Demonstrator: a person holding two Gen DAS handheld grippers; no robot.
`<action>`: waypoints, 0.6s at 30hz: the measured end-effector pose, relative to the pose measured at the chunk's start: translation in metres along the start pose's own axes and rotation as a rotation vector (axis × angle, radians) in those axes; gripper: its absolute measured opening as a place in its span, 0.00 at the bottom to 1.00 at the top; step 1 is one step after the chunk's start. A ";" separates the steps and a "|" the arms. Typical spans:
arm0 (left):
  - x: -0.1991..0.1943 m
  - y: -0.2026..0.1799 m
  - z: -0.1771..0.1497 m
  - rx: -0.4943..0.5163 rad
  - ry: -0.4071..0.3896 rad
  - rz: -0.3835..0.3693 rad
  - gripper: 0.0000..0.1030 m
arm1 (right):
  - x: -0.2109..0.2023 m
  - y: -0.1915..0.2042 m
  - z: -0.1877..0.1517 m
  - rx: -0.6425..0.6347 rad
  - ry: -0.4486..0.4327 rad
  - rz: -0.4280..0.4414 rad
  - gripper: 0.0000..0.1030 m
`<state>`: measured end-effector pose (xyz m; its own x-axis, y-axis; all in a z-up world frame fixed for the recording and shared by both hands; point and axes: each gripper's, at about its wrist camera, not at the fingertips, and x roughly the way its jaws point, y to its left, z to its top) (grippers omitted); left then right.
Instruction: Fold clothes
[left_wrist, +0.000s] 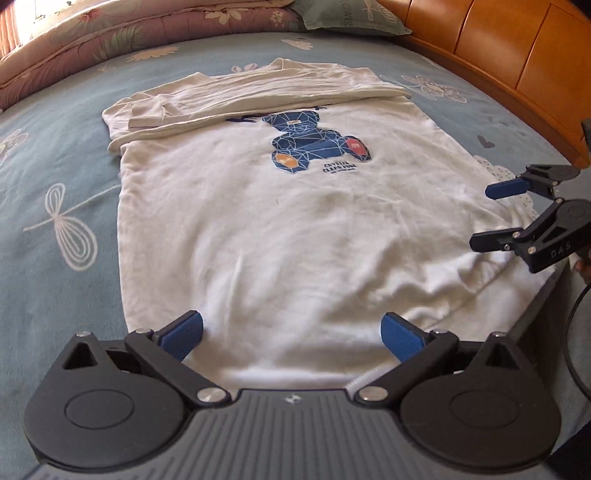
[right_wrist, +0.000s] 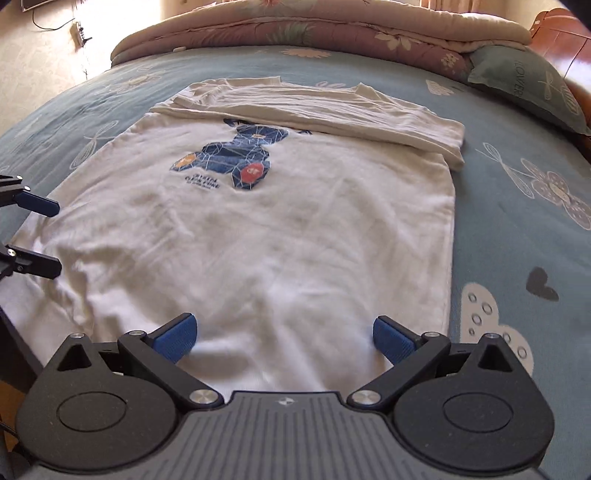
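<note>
left gripper (left_wrist: 291, 336): jaws spread wide, over the t-shirt's near hem
right gripper (right_wrist: 284, 338): jaws spread wide, same hem
t-shirt (left_wrist: 280, 229): flat on the bedsheet (left_wrist: 55, 177), far part folded over above the bear print (left_wrist: 314, 144)
quilt (left_wrist: 110, 33): beyond the t-shirt

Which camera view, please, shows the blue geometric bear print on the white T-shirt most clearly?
The left wrist view: the blue geometric bear print faces the camera nearly square, its caption visible. The right wrist view shows it more slanted and blurrier, its top hidden under the folded sleeves.

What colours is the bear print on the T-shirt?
Navy blue with orange and red patches, clearest in the left wrist view: bear print on white T-shirt.
</note>
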<state>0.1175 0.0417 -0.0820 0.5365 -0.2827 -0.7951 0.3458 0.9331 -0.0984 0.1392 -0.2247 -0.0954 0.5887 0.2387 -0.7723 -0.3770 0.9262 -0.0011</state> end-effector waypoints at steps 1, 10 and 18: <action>-0.005 -0.003 0.001 -0.012 -0.031 -0.006 0.99 | -0.002 0.001 -0.005 0.007 -0.013 -0.005 1.00; 0.020 -0.036 -0.005 -0.096 -0.054 0.038 0.99 | -0.003 0.002 -0.018 0.072 -0.108 -0.048 1.00; -0.001 -0.043 -0.021 -0.091 -0.047 0.067 0.99 | -0.008 0.002 -0.031 0.065 -0.174 -0.042 1.00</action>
<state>0.0860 0.0070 -0.0892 0.5921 -0.2272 -0.7732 0.2381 0.9659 -0.1015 0.1117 -0.2341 -0.1092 0.7196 0.2411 -0.6511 -0.3057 0.9520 0.0147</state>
